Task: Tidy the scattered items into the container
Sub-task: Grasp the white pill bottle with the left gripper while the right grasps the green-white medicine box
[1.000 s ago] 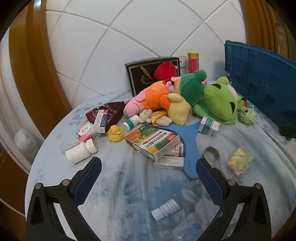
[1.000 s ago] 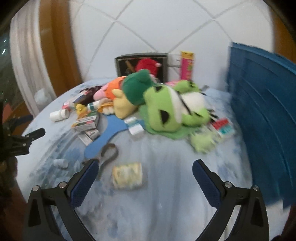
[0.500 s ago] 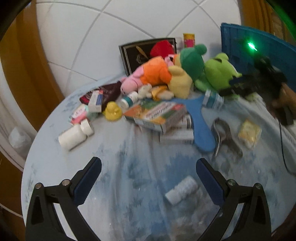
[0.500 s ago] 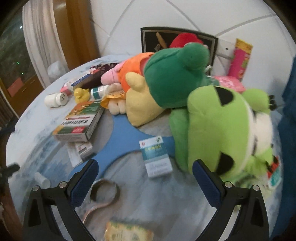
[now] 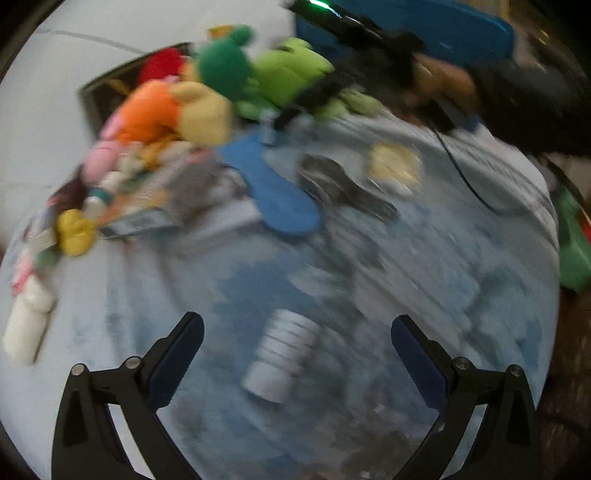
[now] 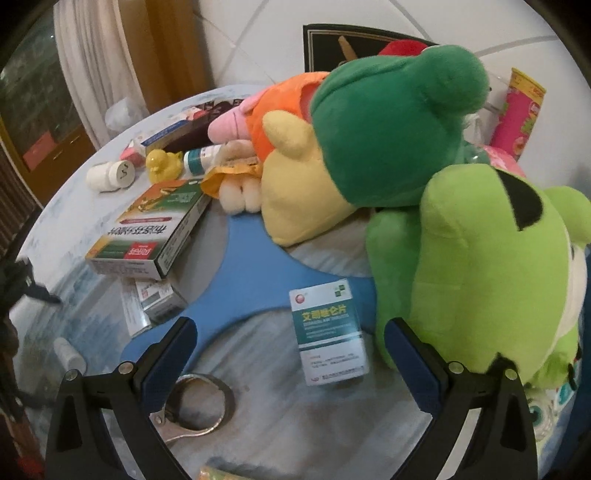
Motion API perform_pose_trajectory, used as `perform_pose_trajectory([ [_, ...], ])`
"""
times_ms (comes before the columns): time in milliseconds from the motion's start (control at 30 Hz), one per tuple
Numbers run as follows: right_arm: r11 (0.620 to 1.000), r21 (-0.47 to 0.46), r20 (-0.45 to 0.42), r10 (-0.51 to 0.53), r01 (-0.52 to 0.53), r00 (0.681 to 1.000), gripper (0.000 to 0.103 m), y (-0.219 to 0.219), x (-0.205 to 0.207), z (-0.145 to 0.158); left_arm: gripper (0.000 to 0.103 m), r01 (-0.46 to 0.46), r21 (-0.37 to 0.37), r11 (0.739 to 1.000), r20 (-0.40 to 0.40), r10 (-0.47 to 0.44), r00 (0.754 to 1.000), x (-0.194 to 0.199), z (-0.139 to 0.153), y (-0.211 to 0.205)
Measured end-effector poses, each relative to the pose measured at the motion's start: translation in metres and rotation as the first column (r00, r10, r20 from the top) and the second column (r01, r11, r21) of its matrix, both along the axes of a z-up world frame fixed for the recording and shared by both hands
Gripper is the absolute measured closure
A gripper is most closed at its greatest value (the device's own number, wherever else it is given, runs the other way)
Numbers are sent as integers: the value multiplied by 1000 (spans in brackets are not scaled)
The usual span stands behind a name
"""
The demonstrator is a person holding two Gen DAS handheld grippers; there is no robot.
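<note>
My left gripper is open and empty, low over the table, with a small white ribbed bottle lying between its fingers; this view is blurred. My right gripper is open and empty, with a small teal-and-white medicine box lying between its fingers. The lime green frog plush presses against the right finger. The blue crate stands at the back right in the left wrist view, behind the right hand.
A dark green and yellow plush, an orange-pink plush, a green-orange medicine box, a yellow duck, a white bottle, a blue fan and a metal clamp crowd the round table. A yellow packet lies apart.
My left gripper has dropped and swung toward the white ribbed bottle, which now lies between its fingers. My right gripper has closed in on the teal medicine box beside the lime frog.
</note>
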State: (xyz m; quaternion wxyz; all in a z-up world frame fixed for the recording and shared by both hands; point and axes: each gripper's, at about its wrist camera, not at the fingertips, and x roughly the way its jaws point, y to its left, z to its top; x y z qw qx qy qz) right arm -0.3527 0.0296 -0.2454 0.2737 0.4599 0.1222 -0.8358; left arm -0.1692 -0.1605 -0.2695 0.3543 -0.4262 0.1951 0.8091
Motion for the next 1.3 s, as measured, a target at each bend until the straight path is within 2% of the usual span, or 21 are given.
perform_pose_trajectory([
  [100, 1000, 17, -9, 0, 0, 1000, 0, -3, -3, -3, 7, 41, -29, 999, 14, -41, 999, 3, -13, 7],
  [167, 1000, 24, -12, 7, -6, 1000, 0, -5, -5, -6, 15, 52, -19, 998, 27, -52, 998, 3, -16, 7],
  [233, 999, 38, -14, 18, -17, 1000, 0, -8, -7, -8, 17, 53, 2, 999, 32, -53, 998, 3, -16, 7],
  [500, 996, -9, 19, 83, -83, 996, 0, -14, -8, -9, 17, 41, 14, 999, 29, -41, 999, 2, -18, 6],
  [600, 993, -22, 36, 120, -119, 992, 4, -22, -3, -8, 17, 43, 9, 999, 34, -43, 998, 1, -17, 6],
  [667, 987, 11, 12, 159, -159, 987, 4, -31, 3, -9, 17, 43, 7, 999, 35, -43, 998, 0, -17, 6],
  [800, 994, 43, 66, 102, -105, 993, 4, -26, -12, -30, 17, 41, 5, 999, 37, -42, 998, -1, -18, 7],
  [833, 994, 53, 53, 91, -93, 994, 6, -27, -12, -30, 17, 40, 4, 999, 37, -40, 999, -2, -18, 7],
  [900, 994, 88, 19, 69, -70, 997, 25, -30, -10, -29, 17, 31, 6, 999, 35, -31, 999, -2, -18, 7],
  [933, 994, 86, 23, 63, -65, 998, 38, -30, -10, -29, 18, 27, 7, 1000, 33, -27, 999, -2, -18, 7],
  [967, 996, 67, 39, 60, -62, 997, 56, -29, -12, -28, 22, 23, 10, 1000, 32, -24, 999, -2, -17, 7],
  [1000, 997, 46, 57, 56, -59, 997, 57, -27, -13, -27, 25, 20, 13, 1000, 31, -21, 999, -2, -17, 6],
  [1033, 997, 45, 63, 56, -59, 996, 58, -26, -14, -26, 33, 18, 16, 1000, 29, -18, 999, -2, -16, 5],
  [1067, 997, 50, 64, 56, -59, 996, 59, -25, -15, -27, 41, 15, 19, 1000, 28, -15, 999, -2, -16, 4],
  [1167, 994, 82, 53, 63, -67, 997, 59, -22, -12, -25, 56, 7, 27, 1000, 28, -8, 1000, -2, -15, 0],
  [1300, 989, 129, 33, 65, -69, 997, 60, -22, -4, -25, 65, -18, 37, 999, 23, 17, 1000, 0, -15, -4],
])
